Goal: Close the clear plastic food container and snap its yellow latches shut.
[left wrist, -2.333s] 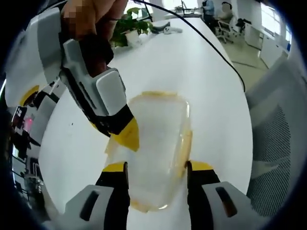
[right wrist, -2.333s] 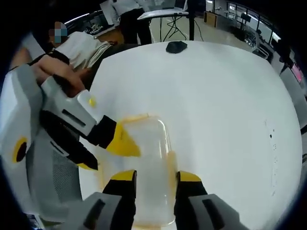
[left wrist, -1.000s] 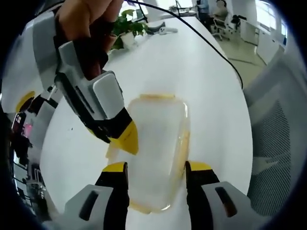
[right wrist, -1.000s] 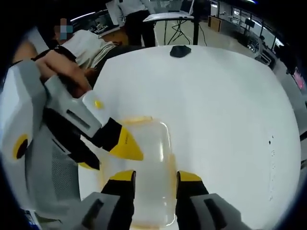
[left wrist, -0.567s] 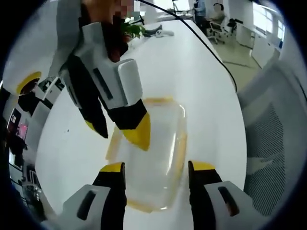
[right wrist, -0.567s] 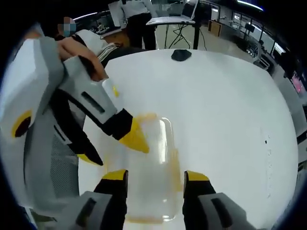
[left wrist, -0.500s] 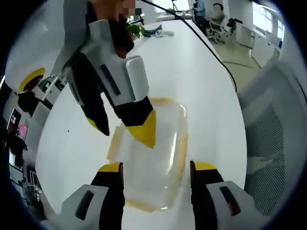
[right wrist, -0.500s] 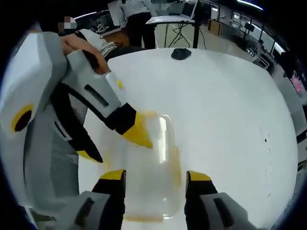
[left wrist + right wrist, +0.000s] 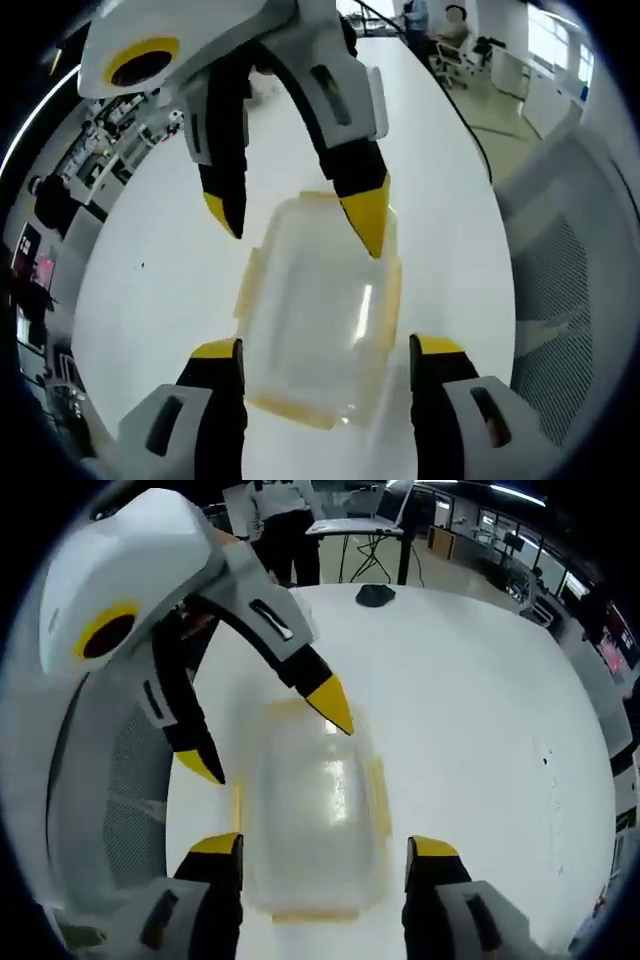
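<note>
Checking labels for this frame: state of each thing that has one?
clear plastic food container: lid on, resting flat on the white table.
yellow latches: cannot tell if snapped.
left gripper: open, jaws straddling the container's near end.
right gripper: open, above the container's other end.

We see a clear, glossy plastic container (image 9: 320, 320) with matt yellow latches (image 9: 243, 290) on a smooth white table (image 9: 160, 300); the grippers' (image 9: 325, 350) shells look like smooth plastic.
</note>
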Motion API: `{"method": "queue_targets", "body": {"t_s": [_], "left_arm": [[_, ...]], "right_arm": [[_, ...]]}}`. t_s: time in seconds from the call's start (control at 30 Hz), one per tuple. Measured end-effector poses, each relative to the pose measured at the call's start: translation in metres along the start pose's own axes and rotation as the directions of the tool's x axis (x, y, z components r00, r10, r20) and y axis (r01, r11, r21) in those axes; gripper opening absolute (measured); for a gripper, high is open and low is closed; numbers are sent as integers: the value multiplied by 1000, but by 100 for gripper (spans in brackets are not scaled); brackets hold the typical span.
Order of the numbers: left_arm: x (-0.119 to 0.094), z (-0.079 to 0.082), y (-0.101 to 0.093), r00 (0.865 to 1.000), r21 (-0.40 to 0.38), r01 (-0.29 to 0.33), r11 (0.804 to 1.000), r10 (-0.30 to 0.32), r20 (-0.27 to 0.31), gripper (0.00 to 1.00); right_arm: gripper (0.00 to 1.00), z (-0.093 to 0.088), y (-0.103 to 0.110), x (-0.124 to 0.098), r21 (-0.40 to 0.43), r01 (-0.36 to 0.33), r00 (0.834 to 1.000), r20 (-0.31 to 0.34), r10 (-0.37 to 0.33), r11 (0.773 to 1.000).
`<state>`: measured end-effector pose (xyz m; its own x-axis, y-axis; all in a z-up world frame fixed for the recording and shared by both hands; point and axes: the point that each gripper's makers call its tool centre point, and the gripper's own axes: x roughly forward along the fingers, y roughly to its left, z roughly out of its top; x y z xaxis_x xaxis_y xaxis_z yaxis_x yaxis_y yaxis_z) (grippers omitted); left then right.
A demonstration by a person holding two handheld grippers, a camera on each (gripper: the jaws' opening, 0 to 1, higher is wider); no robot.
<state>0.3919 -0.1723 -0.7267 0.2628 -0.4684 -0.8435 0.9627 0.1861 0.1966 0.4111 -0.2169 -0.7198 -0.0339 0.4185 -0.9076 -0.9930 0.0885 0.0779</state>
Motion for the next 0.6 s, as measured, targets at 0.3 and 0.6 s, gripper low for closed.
{"method": "queue_targets", "body": {"t_s": [0.3,0.6], "left_arm": [[1,-8,4,1000,-7,10,1000,-11,-17,71],[5,-16,8,999,-8,22,1000,-22,-37,76]], "right_arm": [[72,-9,7,0,-13,22,1000,8,-22,1000],[75,-16,10,4,-17,58,998,19,-58,998]]}}
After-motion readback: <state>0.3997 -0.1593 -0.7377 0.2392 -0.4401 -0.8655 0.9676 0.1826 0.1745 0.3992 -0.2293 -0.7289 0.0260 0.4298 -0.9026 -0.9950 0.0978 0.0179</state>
